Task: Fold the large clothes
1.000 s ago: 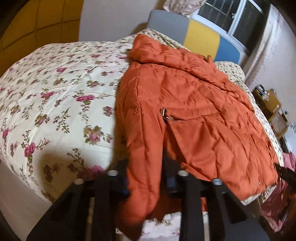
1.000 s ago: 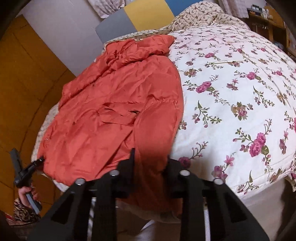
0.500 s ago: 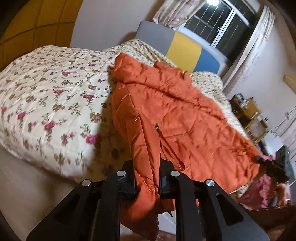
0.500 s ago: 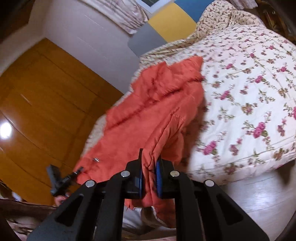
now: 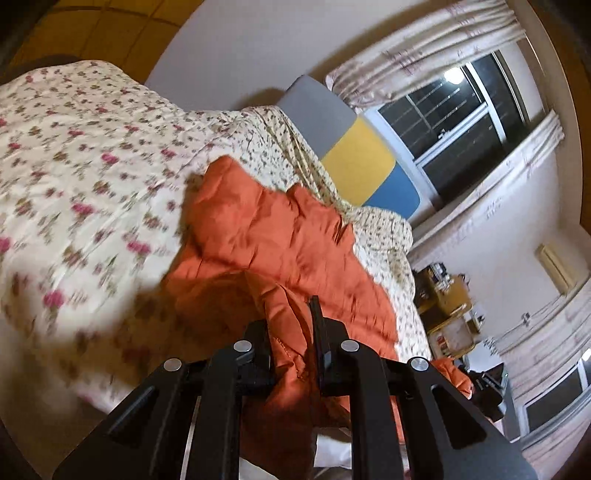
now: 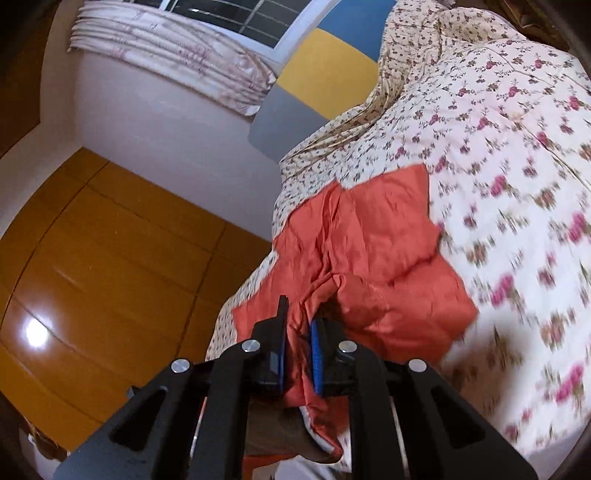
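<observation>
Both the left gripper (image 5: 291,343) and right gripper (image 6: 298,345) remained clamped on the orange jacket (image 5: 280,251), which had lifted higher off the floral bed (image 5: 85,177), bunching toward the headboard (image 5: 354,162).

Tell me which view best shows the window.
The left wrist view: the window shows dark panes, white frame and curtains either side. The right wrist view catches only a strip of it at the top edge, above a bunched curtain.

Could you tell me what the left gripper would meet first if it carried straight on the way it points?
Probably the orange jacket itself: the left gripper is shut on it, and its bulk lies directly ahead on the floral quilt.
</observation>
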### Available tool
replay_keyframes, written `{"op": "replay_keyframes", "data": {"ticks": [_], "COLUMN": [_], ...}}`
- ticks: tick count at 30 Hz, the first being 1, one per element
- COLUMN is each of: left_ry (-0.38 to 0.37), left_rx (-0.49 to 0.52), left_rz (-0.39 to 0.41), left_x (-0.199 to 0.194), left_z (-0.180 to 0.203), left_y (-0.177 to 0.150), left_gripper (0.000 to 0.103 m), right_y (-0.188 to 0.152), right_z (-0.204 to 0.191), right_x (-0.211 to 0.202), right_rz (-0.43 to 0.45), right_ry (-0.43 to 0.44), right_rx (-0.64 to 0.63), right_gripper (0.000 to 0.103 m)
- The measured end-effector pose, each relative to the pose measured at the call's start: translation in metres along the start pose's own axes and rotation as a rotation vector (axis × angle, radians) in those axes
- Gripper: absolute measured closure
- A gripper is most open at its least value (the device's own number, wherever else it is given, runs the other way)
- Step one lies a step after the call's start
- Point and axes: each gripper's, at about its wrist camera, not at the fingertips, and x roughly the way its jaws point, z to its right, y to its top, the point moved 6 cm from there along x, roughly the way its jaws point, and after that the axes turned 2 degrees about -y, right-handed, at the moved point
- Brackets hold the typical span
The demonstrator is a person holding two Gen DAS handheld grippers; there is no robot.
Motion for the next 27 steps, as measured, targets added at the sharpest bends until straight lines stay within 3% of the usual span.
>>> {"op": "replay_keyframes", "data": {"ticks": [5, 13, 19, 22, 23, 24, 27], "left_ry": [-0.010, 0.061, 0.125, 0.134, 0.140, 0.141, 0.088], "left_rx": [-0.027, -0.040, -0.081, -0.126, -0.145, -0.155, -0.218], "left_rz": [0.018, 0.007, -0.041, -0.059, -0.067, -0.069, -0.044], "left_x": [0.031, 0.095, 0.146, 0.163, 0.169, 0.172, 0.175], "left_z": [0.001, -0.020, -0.047, -0.057, -0.061, -0.063, -0.067], "left_y": [0.034, 0.079, 0.096, 0.100, 0.101, 0.102, 0.108], "left_gripper": [0.088, 0.088, 0.088, 0.088, 0.086, 0.079, 0.060], "right_y": [0.034, 0.070, 0.082, 0.085, 0.086, 0.087, 0.094], "right_z": [0.016, 0.054, 0.084, 0.088, 0.087, 0.087, 0.079], "right_x": [0.035, 0.091, 0.121, 0.128, 0.128, 0.126, 0.115], "right_rz": [0.009, -0.007, 0.007, 0.050, 0.077, 0.099, 0.174], "right_ry": [-0.006, -0.081, -0.072, -0.060, -0.055, -0.048, -0.081], "right_rx": [0.074, 0.169, 0.259, 0.247, 0.236, 0.228, 0.149], "right_gripper": [0.093, 0.090, 0.079, 0.053, 0.039, 0.027, 0.011]}}
